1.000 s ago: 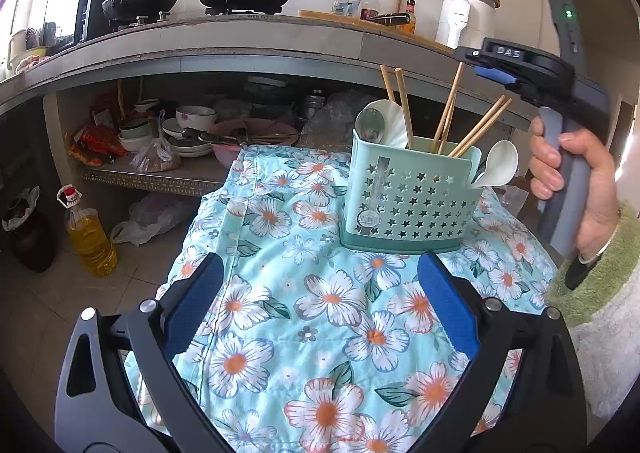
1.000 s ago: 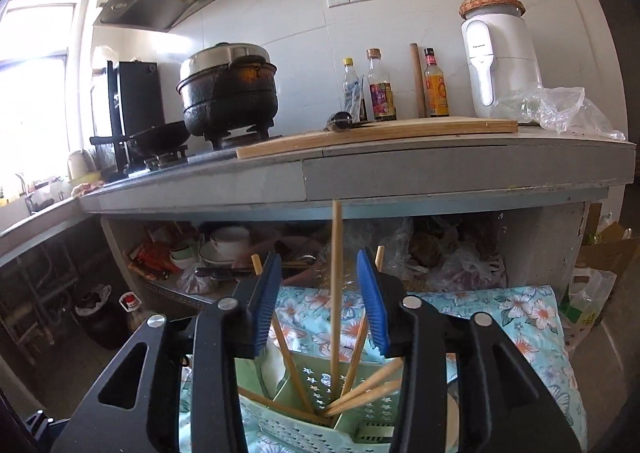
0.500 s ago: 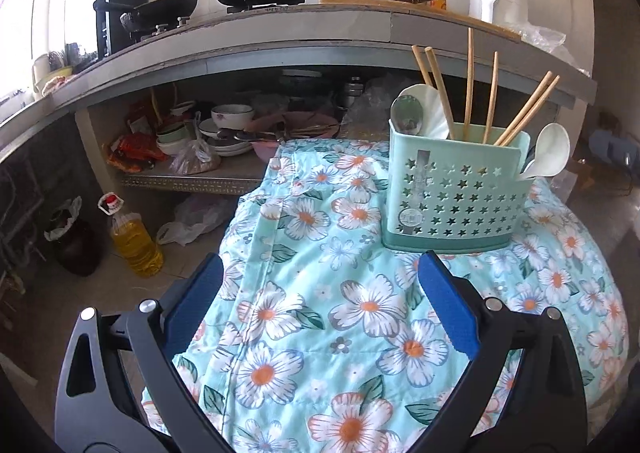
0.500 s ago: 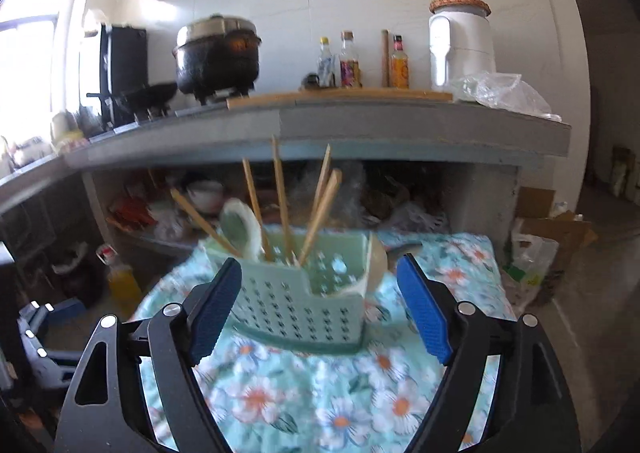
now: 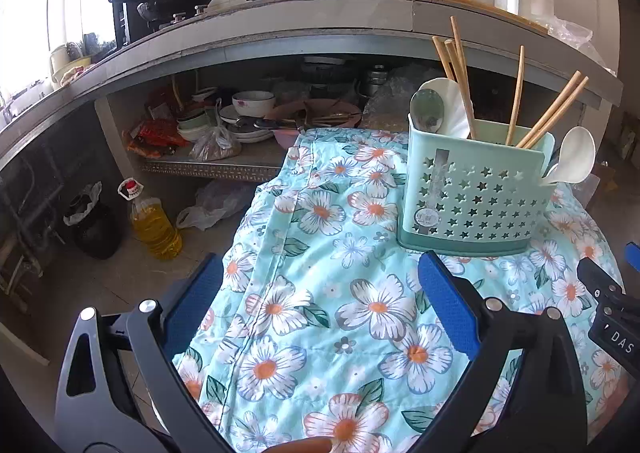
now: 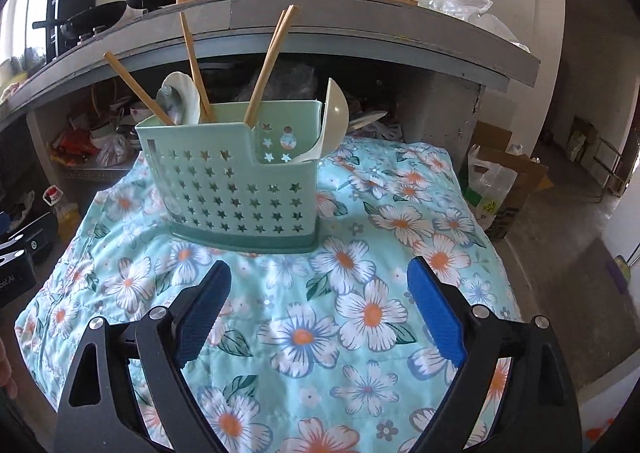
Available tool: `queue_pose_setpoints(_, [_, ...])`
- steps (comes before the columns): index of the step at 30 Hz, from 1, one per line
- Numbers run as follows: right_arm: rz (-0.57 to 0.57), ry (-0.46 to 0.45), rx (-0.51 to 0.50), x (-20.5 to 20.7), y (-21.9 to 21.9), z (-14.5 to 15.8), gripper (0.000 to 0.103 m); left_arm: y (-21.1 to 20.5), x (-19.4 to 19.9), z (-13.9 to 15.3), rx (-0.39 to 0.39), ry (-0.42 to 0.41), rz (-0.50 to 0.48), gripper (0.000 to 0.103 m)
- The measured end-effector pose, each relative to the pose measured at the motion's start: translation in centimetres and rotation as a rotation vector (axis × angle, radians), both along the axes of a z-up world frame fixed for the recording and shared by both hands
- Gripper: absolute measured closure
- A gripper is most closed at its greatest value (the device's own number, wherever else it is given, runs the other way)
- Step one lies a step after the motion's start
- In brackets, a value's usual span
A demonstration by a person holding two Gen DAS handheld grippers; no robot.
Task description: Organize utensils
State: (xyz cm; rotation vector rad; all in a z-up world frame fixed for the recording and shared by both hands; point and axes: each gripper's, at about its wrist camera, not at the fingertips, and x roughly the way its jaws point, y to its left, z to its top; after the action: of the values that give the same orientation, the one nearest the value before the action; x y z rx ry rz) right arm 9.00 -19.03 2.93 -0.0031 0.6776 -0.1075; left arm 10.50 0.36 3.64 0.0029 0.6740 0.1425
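- Right gripper (image 6: 316,305) — nearest the caddy (image 6: 236,181); jaws opening, nothing between them.
- Left gripper (image 5: 320,305) — near the caddy's front; spread wide, empty.
- Floral cloth (image 6: 360,293) under the caddy: soft footing, so a nudge could tip it.
- Chopsticks (image 6: 268,65), ladle (image 6: 332,117) in the caddy — leaning outward, easily snagged.
- Counter edge (image 6: 360,29) behind the caddy limits lifting room.

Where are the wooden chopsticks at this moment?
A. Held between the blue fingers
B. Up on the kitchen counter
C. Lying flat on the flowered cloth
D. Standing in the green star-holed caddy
D: the chopsticks stick up out of the green caddy, next to the white spoons, and none lie on the flowered cloth.
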Motion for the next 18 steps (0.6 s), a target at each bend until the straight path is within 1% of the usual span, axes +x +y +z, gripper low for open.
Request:
queue_pose_setpoints(7, [-0.009, 0.001, -0.006, -0.10, 0.06, 0.04, 0.015, 0.37, 0.24, -0.44, -0.005, 0.025, 0.025, 0.009])
queue_pose_setpoints(18, [-0.008, -0.004, -0.012, -0.16, 0.19, 0.25, 0.014, 0.98, 0.19, -0.60, -0.013, 0.036, 0.048, 0.009])
